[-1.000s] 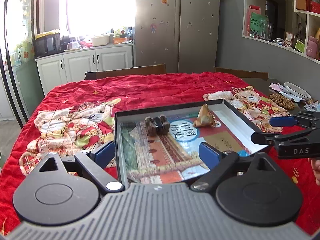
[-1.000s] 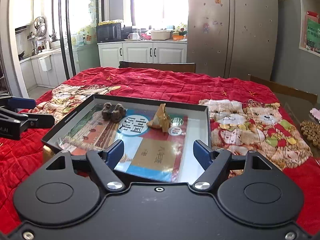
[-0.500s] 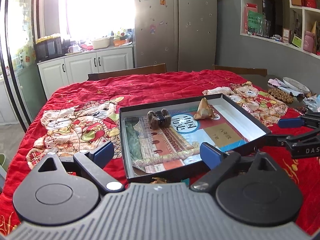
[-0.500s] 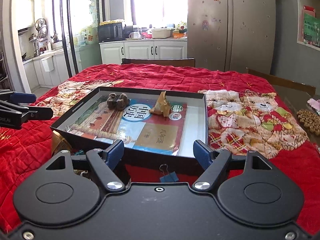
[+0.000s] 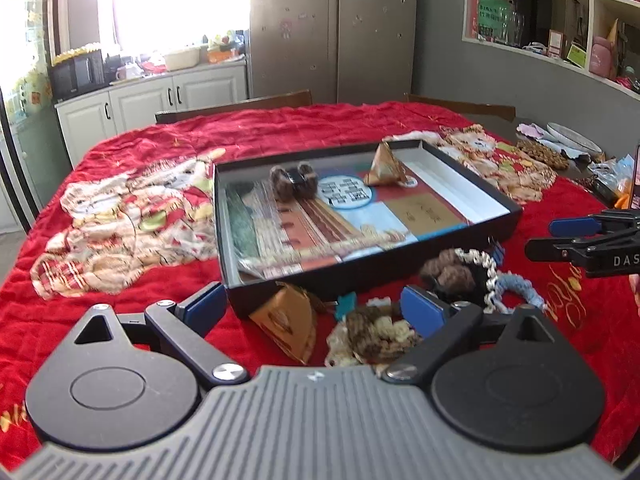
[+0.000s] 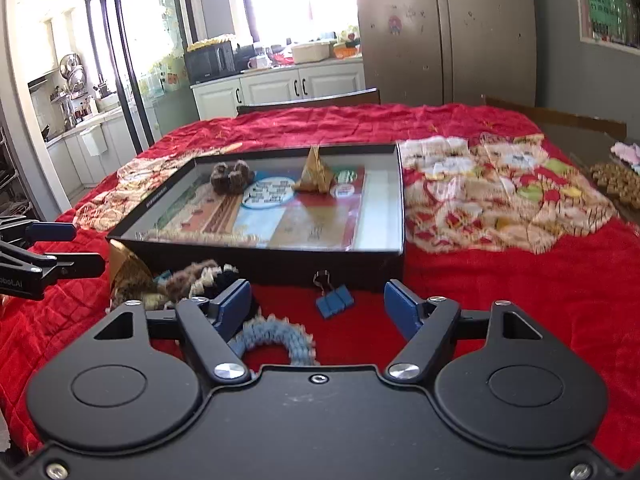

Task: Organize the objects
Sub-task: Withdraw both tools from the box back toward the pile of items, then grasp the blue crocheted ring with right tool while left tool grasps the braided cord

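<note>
Left gripper: jaws spread, grasping nothing, above loose items near the box
Right gripper: jaws spread, empty
Black box: on red quilt, holding a brown scrunchie and a tan pyramid packet
Outside the box: blue binder clip, light-blue scrunchie, second tan packet

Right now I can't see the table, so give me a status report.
Both grippers, left and right, open, empty. Black tray holds two items. Blue binder clip and scrunchies lie loose before it.
</note>
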`<state>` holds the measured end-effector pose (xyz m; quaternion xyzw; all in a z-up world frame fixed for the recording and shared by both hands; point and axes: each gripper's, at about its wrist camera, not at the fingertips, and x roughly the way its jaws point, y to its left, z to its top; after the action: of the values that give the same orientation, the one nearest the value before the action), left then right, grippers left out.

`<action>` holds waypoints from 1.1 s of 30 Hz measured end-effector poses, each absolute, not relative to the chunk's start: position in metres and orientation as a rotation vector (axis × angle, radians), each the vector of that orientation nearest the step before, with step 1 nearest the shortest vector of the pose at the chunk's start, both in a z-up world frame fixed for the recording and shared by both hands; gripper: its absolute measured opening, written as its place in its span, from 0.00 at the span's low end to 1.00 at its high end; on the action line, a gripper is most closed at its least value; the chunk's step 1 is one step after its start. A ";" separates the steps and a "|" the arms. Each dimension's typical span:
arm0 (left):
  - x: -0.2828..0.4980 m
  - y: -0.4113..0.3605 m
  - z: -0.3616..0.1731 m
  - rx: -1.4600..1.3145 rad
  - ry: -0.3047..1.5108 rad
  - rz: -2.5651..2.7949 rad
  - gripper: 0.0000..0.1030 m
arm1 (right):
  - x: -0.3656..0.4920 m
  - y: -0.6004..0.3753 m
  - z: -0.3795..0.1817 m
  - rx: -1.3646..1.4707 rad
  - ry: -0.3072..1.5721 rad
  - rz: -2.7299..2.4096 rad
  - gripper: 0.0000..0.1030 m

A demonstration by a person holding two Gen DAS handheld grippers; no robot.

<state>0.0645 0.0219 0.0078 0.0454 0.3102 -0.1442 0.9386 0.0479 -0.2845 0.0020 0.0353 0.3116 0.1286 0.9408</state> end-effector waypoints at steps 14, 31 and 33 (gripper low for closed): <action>0.057 0.006 -0.016 0.132 0.659 -0.340 0.76 | 0.036 -0.277 -0.029 0.043 0.702 0.270 0.42; 0.060 0.004 -0.023 0.074 0.686 -0.341 0.35 | 0.030 -0.266 -0.039 -0.012 0.697 0.280 0.39; 0.058 0.003 -0.022 0.079 0.682 -0.341 0.35 | 0.029 -0.266 -0.039 -0.013 0.696 0.283 0.39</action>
<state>0.0579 0.0032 -0.0223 0.0388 0.3327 -0.1665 0.9274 0.0294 -0.2665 -0.0393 -0.0062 0.3400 0.1382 0.9302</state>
